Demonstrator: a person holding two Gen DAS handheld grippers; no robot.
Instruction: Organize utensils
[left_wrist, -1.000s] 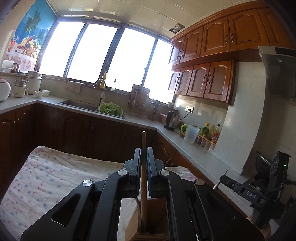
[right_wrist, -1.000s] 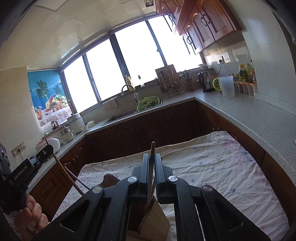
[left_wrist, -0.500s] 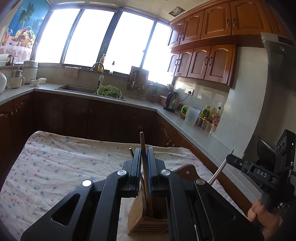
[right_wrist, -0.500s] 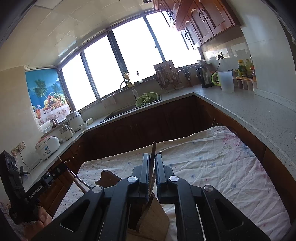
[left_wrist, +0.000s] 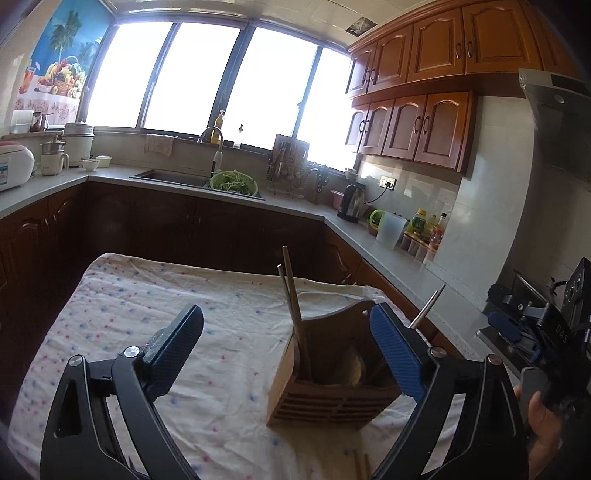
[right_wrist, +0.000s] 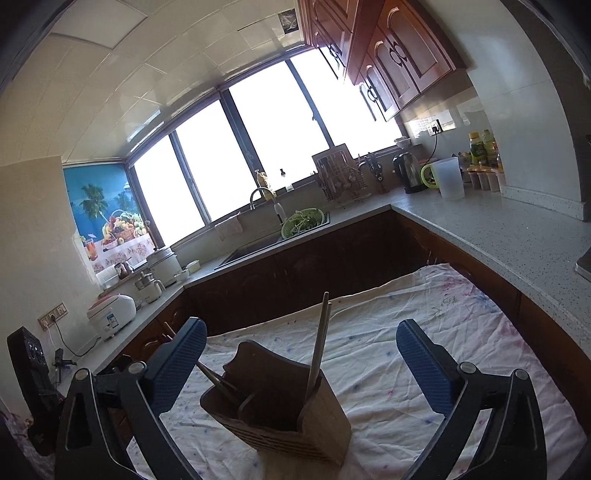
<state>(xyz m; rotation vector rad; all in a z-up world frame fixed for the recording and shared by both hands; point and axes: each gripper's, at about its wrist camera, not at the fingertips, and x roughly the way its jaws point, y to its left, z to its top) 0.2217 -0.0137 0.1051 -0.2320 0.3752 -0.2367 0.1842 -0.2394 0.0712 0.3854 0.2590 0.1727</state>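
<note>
Two chopsticks in wooden holder

Utensil holder: slatted wood, matt, likely bamboo. Chopsticks: plain wood, dull. Tablecloth: thin printed cotton-like cloth, creased. Left gripper pads: blue ribbed plastic; arms glossy black plastic. Countertop: speckled polished stone. Kettle: shiny metal.

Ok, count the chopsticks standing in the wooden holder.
3 in plain sight: two upright chopsticks side by side at one end of the holder, and one metal chopstick leaning out at the other end. More may be hidden deeper inside.
</note>
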